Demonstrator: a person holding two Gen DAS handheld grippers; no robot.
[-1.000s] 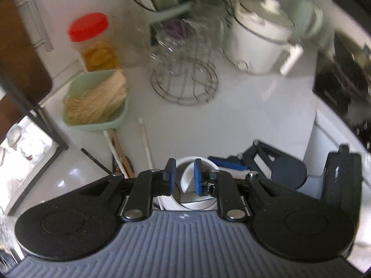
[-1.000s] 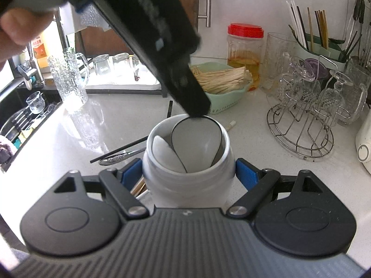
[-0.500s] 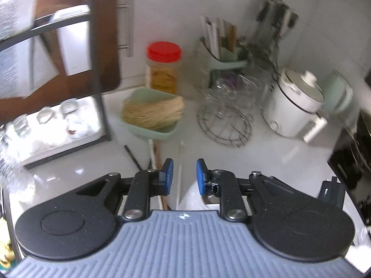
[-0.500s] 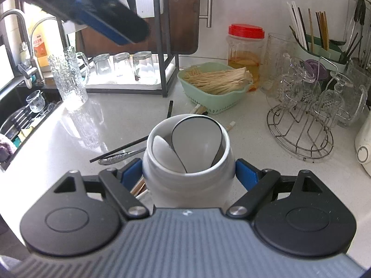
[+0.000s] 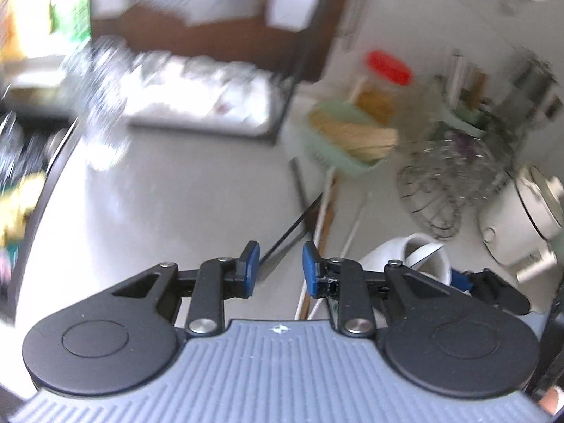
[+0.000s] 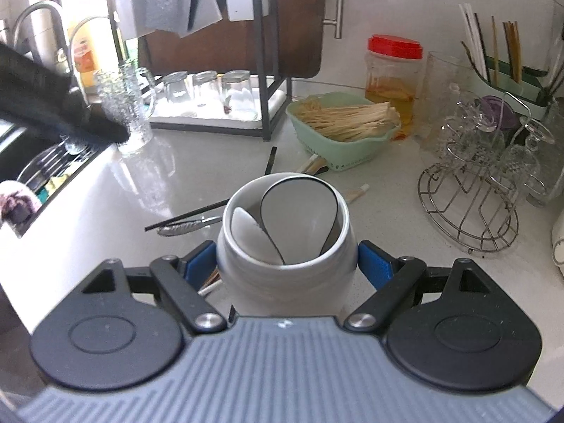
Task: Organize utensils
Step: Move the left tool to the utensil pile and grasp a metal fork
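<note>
My right gripper (image 6: 287, 264) is shut on a white ceramic utensil jar (image 6: 285, 268) that stands on the white counter and holds two white spoons (image 6: 299, 218). The jar also shows at the right in the blurred left wrist view (image 5: 412, 257). My left gripper (image 5: 278, 268) is open and empty above the counter, left of the jar. Black chopsticks (image 6: 187, 215) and a metal spoon (image 6: 187, 227) lie left of the jar. More chopsticks (image 5: 322, 218) lie ahead of the left gripper.
A green basket of straws (image 6: 345, 130) and a red-lidded jar (image 6: 393, 67) stand behind. A wire glass rack (image 6: 472, 183) is at the right, a black shelf with upturned glasses (image 6: 208, 88) at the back left, a sink (image 6: 42, 165) at the far left.
My left gripper has lifted off the jar's mouth and swung left, away from the jar. The right gripper and jar have not moved.
</note>
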